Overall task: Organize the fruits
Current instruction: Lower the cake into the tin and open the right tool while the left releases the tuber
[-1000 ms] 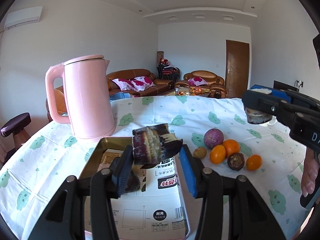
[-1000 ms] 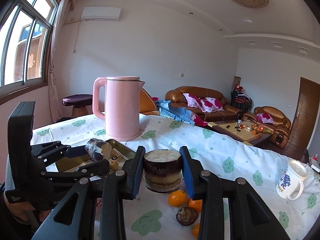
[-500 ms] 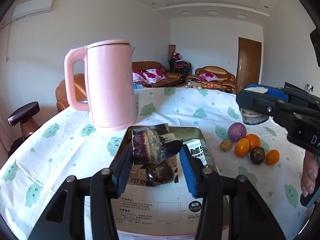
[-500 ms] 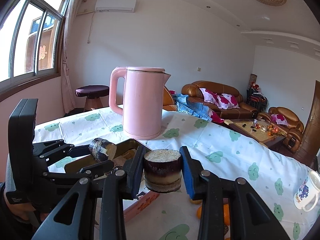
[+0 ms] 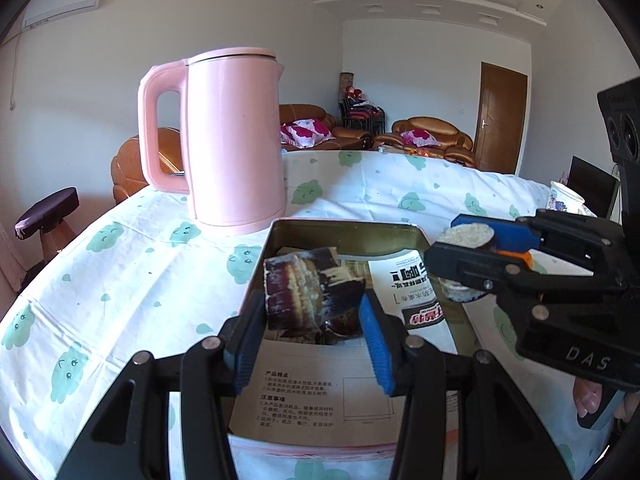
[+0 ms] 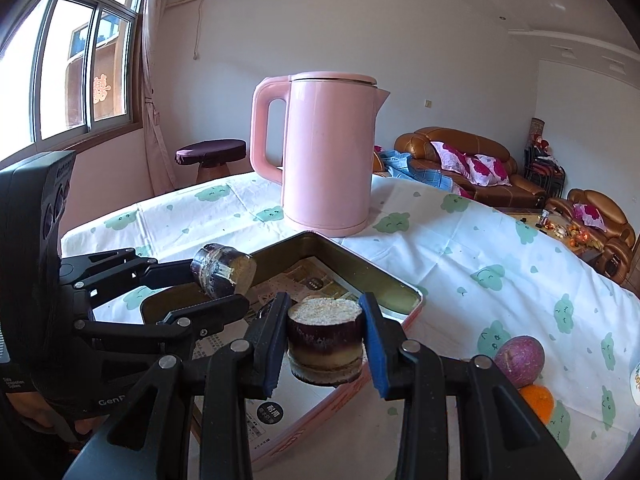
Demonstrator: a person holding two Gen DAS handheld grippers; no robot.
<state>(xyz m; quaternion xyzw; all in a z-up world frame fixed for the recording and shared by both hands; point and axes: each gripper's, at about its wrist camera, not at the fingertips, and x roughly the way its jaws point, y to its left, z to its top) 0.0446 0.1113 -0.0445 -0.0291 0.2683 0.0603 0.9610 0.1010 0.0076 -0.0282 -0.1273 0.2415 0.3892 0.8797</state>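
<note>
My left gripper is shut on a short, dark purple sugarcane chunk that lies on its side above the metal tray; from the right wrist that chunk shows its pale cut end. My right gripper is shut on a second chunk, upright with the pale cut face on top, over the tray's near corner. In the left wrist view the right gripper hangs at the tray's right rim. A dark piece lies in the tray under the left chunk.
A tall pink kettle stands just behind the tray, also close in the right wrist view as the kettle. Printed paper lines the tray. A purple fruit and an orange lie to the right. A mug stands at the far right.
Both grippers have moved over the tray and lower, each still holding its chunk. The kettle looms larger, and the fruit pile has slid out of the left wrist view.
</note>
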